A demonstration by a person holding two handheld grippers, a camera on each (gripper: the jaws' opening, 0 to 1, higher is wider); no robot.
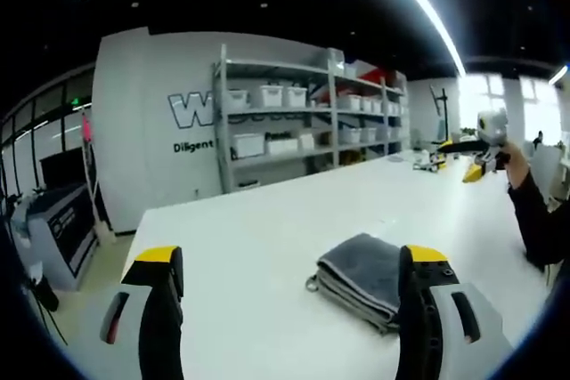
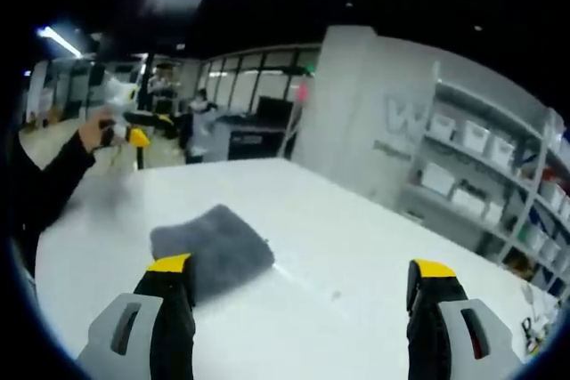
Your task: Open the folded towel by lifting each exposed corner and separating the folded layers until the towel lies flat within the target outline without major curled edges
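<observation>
A grey towel [image 1: 361,278], folded into a thick stack of layers, lies on the white table [image 1: 267,238]. In the left gripper view my left gripper [image 1: 294,260] is open and raised above the table, with the towel just inside its right jaw. The right gripper [image 1: 479,149] hangs far off at the right, held by a hand in a dark sleeve. In the right gripper view the towel [image 2: 214,242] lies ahead of the left jaw, and my right gripper [image 2: 301,266] stands open and holds nothing. The left gripper [image 2: 132,129] shows high at the left in a person's hand.
A grey metal shelf rack [image 1: 294,117] with white bins stands beyond the table's far edge, against a white wall with lettering. The rack [image 2: 499,175] runs along the right. A dark desk [image 1: 58,224] stands on the floor at the left. The white tabletop [image 2: 356,229] spreads wide around the towel.
</observation>
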